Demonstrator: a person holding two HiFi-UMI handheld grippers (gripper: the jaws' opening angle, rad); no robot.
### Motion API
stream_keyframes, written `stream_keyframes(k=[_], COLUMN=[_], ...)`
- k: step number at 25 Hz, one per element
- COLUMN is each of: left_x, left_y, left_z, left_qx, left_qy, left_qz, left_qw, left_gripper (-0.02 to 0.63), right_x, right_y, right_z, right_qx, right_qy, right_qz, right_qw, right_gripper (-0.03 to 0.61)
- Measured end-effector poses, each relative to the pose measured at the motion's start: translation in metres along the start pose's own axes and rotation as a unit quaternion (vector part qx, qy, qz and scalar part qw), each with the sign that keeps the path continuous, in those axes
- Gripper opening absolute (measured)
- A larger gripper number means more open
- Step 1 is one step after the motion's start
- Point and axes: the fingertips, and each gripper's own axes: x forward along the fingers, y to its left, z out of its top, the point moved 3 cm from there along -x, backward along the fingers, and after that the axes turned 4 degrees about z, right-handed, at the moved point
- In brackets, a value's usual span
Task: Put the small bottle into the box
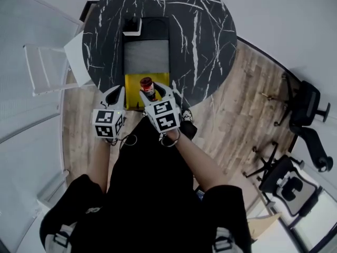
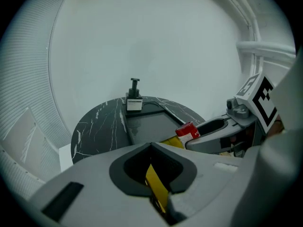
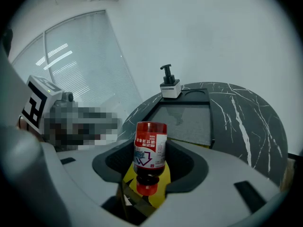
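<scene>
A round black table (image 1: 210, 36) veined in white filled the upper centre of the head view. A dark tray (image 1: 146, 57) with a grey face lay along its middle. A white block (image 1: 132, 26) sat at the tray's upper left corner, and a yellow box (image 1: 134, 84) at its lower end.

The person holds both forearms forward and down in front of the torso, the left forearm (image 1: 99, 162) nearly straight and the right forearm (image 1: 199, 163) angled inward from the elbow. The two grippers sit side by side and close together, both pointing ahead and tilted downward. The left gripper (image 1: 115, 92) has its jaw tips together with nothing held between them; its marker cube (image 1: 108, 124) faces up. The right gripper (image 1: 158, 95) is clamped on the small bottle (image 3: 150, 155), gripping its body with the cap end toward the hand; its marker cube (image 1: 166, 115) sits slightly rotated.
</scene>
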Motion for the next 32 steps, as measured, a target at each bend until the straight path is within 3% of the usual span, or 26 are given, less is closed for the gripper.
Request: stream_keyframes(k=[14, 32], left_x=[0.03, 0.054], left_y=[0.043, 0.065], left_z=[-0.017, -0.039], left_qx=[0.016, -0.002], left_qy=[0.048, 0.082], left_qz=[-0.032, -0.059], left_qw=[0.9982, 0.9949], left_gripper=[-0.003, -0.003], right_x=[0.063, 0.101], right_y=[0.008, 0.008], right_z=[-0.015, -0.033], right_qx=[0.047, 0.062], right_qy=[0.064, 0.135], right_qz=[-0.014, -0.028], right_qw=[0.997, 0.989], right_gripper=[0.201, 0.201])
